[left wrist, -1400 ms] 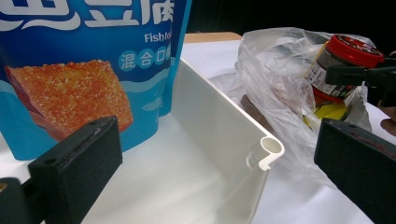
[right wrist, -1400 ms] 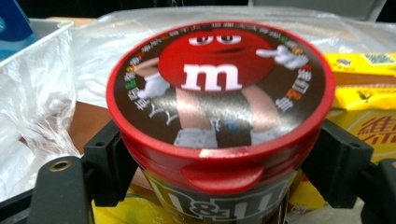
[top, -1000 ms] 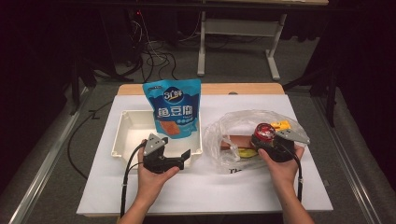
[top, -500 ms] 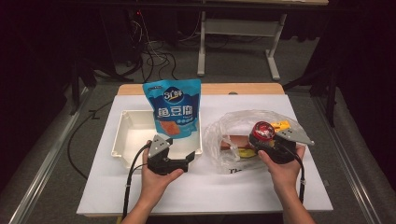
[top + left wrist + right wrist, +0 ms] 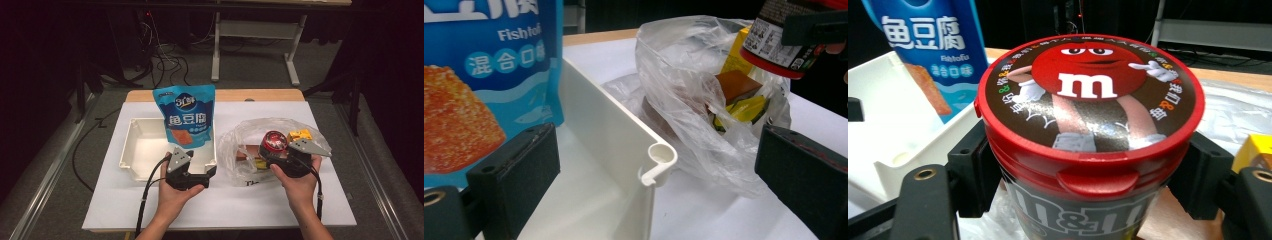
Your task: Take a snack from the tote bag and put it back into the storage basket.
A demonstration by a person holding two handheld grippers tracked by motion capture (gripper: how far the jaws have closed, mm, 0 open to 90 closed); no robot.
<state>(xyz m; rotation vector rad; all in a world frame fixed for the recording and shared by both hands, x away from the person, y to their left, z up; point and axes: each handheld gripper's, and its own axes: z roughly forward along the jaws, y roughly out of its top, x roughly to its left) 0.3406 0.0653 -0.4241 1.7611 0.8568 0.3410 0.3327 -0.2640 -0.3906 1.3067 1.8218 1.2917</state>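
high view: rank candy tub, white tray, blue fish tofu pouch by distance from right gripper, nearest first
1. candy tub: between the fingers of the right gripper, over the plastic bag.
2. white tray: to its left; near corner beside the bag.
3. blue fish tofu pouch: standing in the tray, farther back.

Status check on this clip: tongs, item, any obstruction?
Right tongs shut on candy tub, above plastic bag. Left tongs open, straddling tray wall. Blue pouch standing in tray.
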